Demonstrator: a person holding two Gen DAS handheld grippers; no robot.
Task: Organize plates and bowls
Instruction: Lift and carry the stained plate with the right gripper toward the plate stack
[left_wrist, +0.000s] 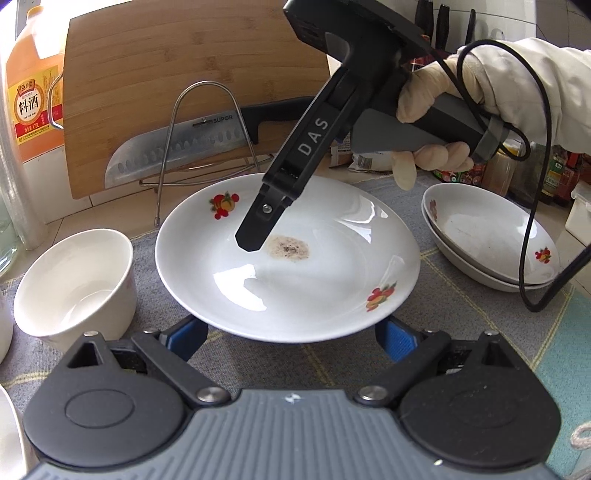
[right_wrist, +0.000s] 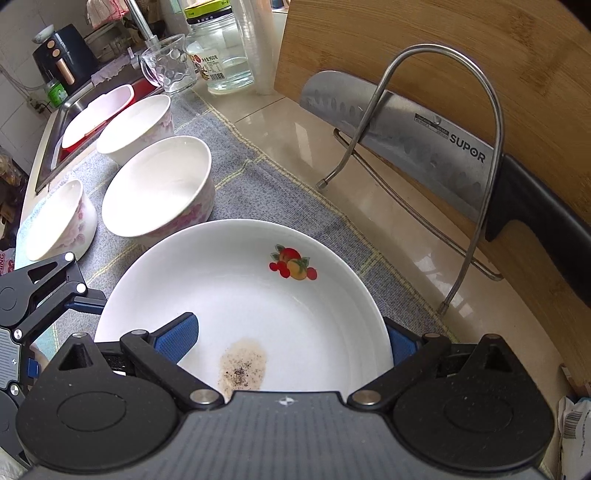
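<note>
A white deep plate (left_wrist: 295, 266) with fruit decals and a brown peppery stain sits on the grey cloth. My left gripper (left_wrist: 291, 338) is open, its blue pads on either side of the plate's near rim and not pressing it. My right gripper (left_wrist: 255, 236), held by a gloved hand (left_wrist: 424, 99), reaches down from the upper right. In the right wrist view this gripper (right_wrist: 288, 343) is open and straddles the plate (right_wrist: 258, 295): one pad over the inside, the other outside the rim. Two more such plates (left_wrist: 487, 236) are stacked at the right. Three white bowls (right_wrist: 159, 188) stand to the left.
Behind the plate, a wooden cutting board (left_wrist: 184, 74) and a cleaver (right_wrist: 424, 144) lean in a wire rack (right_wrist: 491, 122). An orange bottle (left_wrist: 33, 96) is at far left. A glass mug (right_wrist: 170, 66), a jar (right_wrist: 221, 48) and the sink (right_wrist: 74, 122) lie beyond the bowls.
</note>
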